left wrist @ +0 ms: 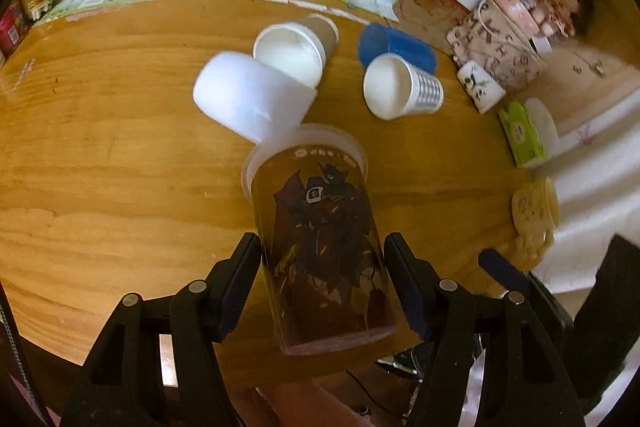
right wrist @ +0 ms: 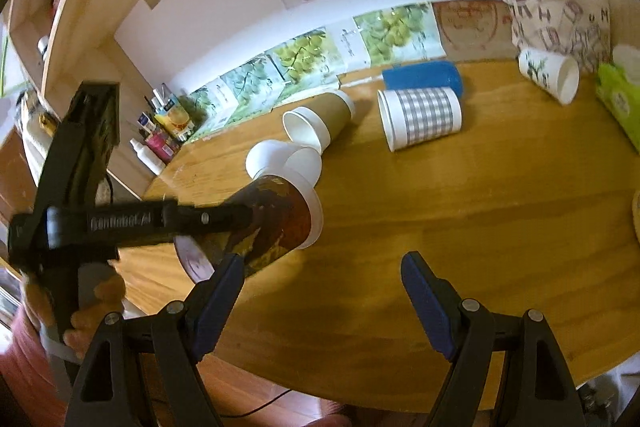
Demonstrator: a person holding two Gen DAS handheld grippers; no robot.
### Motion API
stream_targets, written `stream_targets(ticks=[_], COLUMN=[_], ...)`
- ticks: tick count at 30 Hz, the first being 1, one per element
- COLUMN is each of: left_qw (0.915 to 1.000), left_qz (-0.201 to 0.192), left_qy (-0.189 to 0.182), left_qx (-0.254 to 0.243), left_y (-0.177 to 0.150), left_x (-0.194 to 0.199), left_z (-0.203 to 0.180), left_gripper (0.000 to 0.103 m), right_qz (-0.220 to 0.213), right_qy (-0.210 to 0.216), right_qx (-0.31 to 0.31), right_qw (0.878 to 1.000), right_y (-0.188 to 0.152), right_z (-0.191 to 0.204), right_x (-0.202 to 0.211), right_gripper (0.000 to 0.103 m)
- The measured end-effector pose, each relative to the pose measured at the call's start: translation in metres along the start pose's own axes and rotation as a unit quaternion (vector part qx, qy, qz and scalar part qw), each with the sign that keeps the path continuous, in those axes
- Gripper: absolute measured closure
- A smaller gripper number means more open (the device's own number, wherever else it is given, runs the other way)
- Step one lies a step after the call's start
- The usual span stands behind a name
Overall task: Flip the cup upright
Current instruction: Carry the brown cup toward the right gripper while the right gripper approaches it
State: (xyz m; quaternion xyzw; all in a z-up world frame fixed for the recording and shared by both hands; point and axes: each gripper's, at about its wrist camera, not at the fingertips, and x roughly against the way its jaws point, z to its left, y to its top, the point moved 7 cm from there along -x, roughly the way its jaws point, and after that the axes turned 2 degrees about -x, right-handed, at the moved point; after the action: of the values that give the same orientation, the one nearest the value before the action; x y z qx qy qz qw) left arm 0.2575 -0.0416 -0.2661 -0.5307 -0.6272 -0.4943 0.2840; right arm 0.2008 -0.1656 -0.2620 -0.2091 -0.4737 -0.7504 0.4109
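While left tongs [left wrist: 322, 263] pinch it, the clear figure-printed cup [left wrist: 320, 227] tilts (right tongs [right wrist: 322, 287] spread).

The left tool [left wrist: 322, 277] is clamped on the cup [left wrist: 320, 227], one finger on each side, holding it tilted. The right tool [right wrist: 322, 303] hangs with fingers spread, gripping nothing.

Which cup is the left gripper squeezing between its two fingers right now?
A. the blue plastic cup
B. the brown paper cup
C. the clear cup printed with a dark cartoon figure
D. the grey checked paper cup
C: the left gripper has a finger pressed against each side of the clear cartoon-printed cup, holding it tilted above the table, while the other cups lie on their sides farther back.
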Motion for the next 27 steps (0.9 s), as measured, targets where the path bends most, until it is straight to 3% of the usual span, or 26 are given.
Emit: stream_targets(ticks=[4,6,11,21,27], left_qw=[0.9998,0.9995,0.9994,0.9988,0.9994], left_qz=[0.019,0.028,0.032,0.038,0.010], left_qy=[-0.006,-0.014,-0.017,-0.030,-0.028], left_qx=[0.007,0.008,0.000,-0.006,-0.014], left_y=[-0.012,-0.017,-0.021,-0.024,-0.021], left_x=[-0.008,-0.012,-0.014,-0.013,-0.001], left_z=[0.002,0.003,0.003,0.013,0.029], left_gripper=[0.039,0.048,0.049,0.048,0.046], right_qz=[0.017,0.028,0.049,0.078,0.096], right_qy=[0.018,0.024,0.041,0.031,0.023], right_qx=[-0.037,-0.054,-0.087,-0.089,-0.079], right_qw=[0.999,0.998,0.994,0.992,0.992], right_y=[0.002,0.002,0.004,0.008,0.008], right_z=[-0.008,-0.010,-0.015,-0.004,0.010], right_x=[-0.004,-0.008,-0.017,-0.040,-0.059], right_gripper=[0.022,0.022,0.022,0.022,0.022])
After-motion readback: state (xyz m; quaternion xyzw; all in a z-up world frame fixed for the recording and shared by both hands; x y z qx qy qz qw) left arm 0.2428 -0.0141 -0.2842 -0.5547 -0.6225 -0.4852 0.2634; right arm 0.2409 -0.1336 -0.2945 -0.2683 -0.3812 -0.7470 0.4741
